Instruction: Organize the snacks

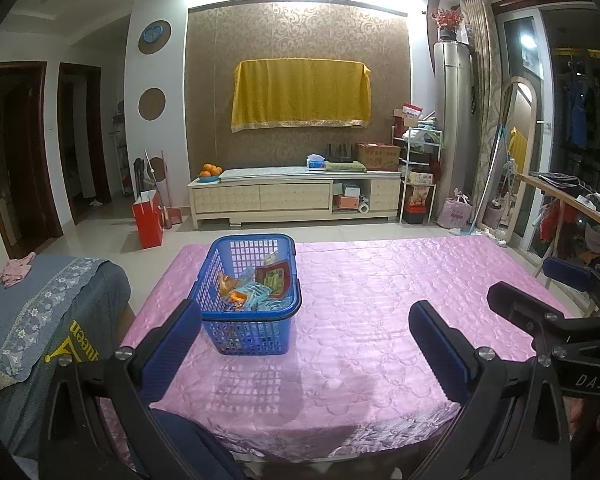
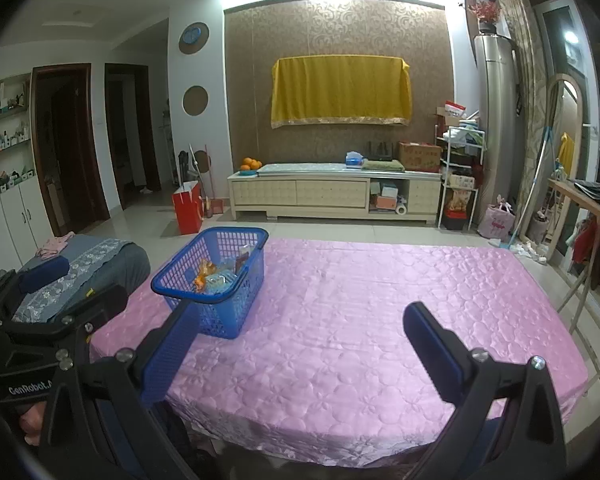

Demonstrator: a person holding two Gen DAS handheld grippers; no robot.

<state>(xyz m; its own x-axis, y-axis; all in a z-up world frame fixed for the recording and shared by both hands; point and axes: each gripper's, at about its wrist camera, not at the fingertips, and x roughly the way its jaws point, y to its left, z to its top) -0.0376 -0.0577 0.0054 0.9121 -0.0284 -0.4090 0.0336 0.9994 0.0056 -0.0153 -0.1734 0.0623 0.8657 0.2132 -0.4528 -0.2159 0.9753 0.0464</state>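
A blue plastic basket (image 1: 228,264) stands on the pink quilted table (image 1: 380,300), left of centre, and holds several snack packets (image 1: 260,284) in orange, light blue and red. My left gripper (image 1: 306,328) hovers open over the near table edge, its left finger close to the basket's near corner, nothing between its fingers. In the right wrist view the basket (image 2: 220,312) stands at the left of the table (image 2: 360,320). My right gripper (image 2: 300,332) is open and holds nothing. The other gripper shows at the left edge (image 2: 60,312).
A grey cloth-covered seat (image 1: 40,312) stands left of the table. Beyond the table are a tiled floor, a red bag (image 1: 148,220), a low cream cabinet (image 1: 296,196) and a folding wooden stand (image 2: 588,248) at the right.
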